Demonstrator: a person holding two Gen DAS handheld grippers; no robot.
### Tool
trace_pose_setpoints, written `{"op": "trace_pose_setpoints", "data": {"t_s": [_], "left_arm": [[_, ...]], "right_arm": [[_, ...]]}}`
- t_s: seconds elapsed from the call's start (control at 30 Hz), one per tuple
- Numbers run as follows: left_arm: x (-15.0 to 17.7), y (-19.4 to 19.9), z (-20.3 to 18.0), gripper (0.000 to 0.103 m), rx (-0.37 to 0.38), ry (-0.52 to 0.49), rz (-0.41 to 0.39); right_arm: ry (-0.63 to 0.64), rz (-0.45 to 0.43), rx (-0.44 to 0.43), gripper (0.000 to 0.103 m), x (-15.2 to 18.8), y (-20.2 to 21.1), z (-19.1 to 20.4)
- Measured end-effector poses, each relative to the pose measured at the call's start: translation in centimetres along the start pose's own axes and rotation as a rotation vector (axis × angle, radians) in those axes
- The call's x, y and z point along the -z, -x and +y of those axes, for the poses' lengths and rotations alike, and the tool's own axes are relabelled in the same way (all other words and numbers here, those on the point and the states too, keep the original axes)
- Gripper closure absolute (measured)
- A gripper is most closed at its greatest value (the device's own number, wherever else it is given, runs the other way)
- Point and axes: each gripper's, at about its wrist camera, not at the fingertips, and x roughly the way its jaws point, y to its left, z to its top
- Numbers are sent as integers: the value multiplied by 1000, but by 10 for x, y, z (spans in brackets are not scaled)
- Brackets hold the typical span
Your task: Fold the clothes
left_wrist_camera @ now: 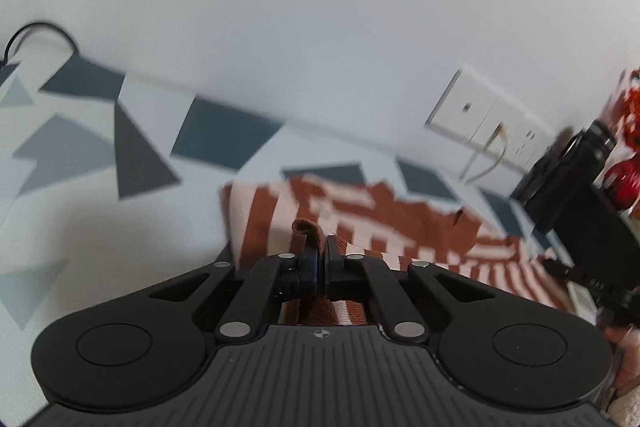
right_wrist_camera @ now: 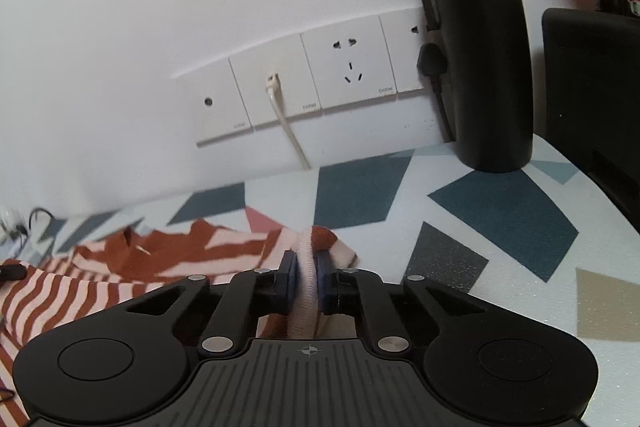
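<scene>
A rust-and-pink striped garment [left_wrist_camera: 372,215] lies on a table covered in a white cloth with grey and blue shapes [left_wrist_camera: 100,155]. My left gripper [left_wrist_camera: 322,247] is shut on a rust-coloured fold of the garment, which curls up between the fingers. In the right wrist view the same striped garment [right_wrist_camera: 168,259] spreads to the left, and my right gripper [right_wrist_camera: 306,267] is shut on a pink and rust edge of it. Both held edges sit just above the tabletop.
A white wall with a row of sockets [right_wrist_camera: 304,83] and a plugged-in white cable [right_wrist_camera: 286,125] runs behind the table. A tall black bottle [right_wrist_camera: 478,39] stands at the back right beside a black box [right_wrist_camera: 592,99]. A black cable loop [left_wrist_camera: 40,35] lies far left.
</scene>
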Motion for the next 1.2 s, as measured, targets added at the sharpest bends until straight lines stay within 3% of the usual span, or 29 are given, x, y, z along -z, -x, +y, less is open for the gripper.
{"op": "trace_pose_setpoints", "data": {"t_s": [0.33,0.4,0.43,0.47,0.5,0.57,0.63,0.73,0.8,0.87,0.97,1.2], "left_arm": [[4,-27,5,100,-33,-19,42],[8,-33,8,96,-39,-21,60],[7,-32,8,93,-40,-27,64],[5,-30,8,82,-36,-18,67],[3,-28,9,62,-32,-9,71],[1,-16,5,40,-32,-32,39],[1,-4,-3,40,-71,-106,25],[8,8,-15,34,-129,-205,28],[15,13,-23,14,-167,-267,39],[24,11,-35,5,-233,-343,24],[32,4,-46,2,-295,-384,1],[36,-22,-40,1,-292,-274,31]], "right_arm": [[-21,-5,21,95,0,-7,-6],[-19,9,38,90,1,-9,-6],[-17,16,52,81,1,-9,-6],[-11,20,72,75,0,-8,-5],[-5,24,92,64,0,-6,-4],[7,26,110,46,-3,3,-2],[32,1,105,23,-6,18,3],[96,-15,58,1,-7,37,14],[135,-24,67,1,-7,40,22],[157,0,94,1,-4,33,27],[193,56,135,1,3,19,31],[272,142,191,1,19,-2,36]]}}
